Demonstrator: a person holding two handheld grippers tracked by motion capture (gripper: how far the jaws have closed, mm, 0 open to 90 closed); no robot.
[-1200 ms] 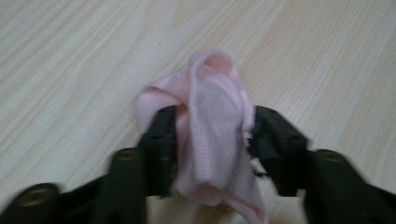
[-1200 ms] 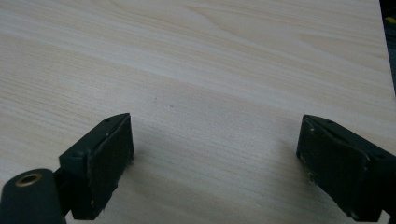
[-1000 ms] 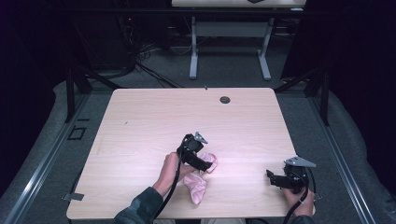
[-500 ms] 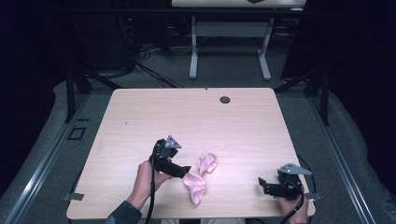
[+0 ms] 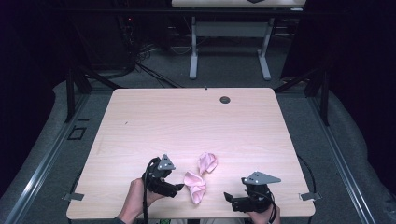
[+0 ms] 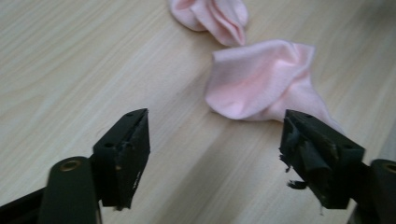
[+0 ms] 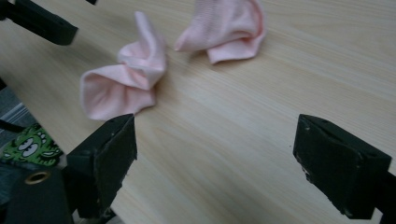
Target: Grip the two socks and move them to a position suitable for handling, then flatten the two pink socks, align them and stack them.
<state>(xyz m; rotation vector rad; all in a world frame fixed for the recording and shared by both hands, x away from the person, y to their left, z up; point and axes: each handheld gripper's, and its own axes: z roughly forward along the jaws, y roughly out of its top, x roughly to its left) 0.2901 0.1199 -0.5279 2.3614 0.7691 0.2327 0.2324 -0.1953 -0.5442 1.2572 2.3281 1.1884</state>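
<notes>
Two crumpled pale pink socks lie near the desk's (image 5: 140, 121) front edge, just apart. The nearer sock (image 5: 194, 185) runs lengthwise toward the person; the farther sock (image 5: 207, 162) is bunched. The left gripper (image 5: 176, 188), just beside the nearer sock, has just been closing, nothing between its jaws. The right gripper (image 5: 229, 198) gapes empty.

Two small pink socks lie crumpled on the bench near its front edge. The near sock (image 5: 194, 185) is folded and bunched; the far sock (image 5: 207, 162) lies just beside it, also rumpled.
</notes>
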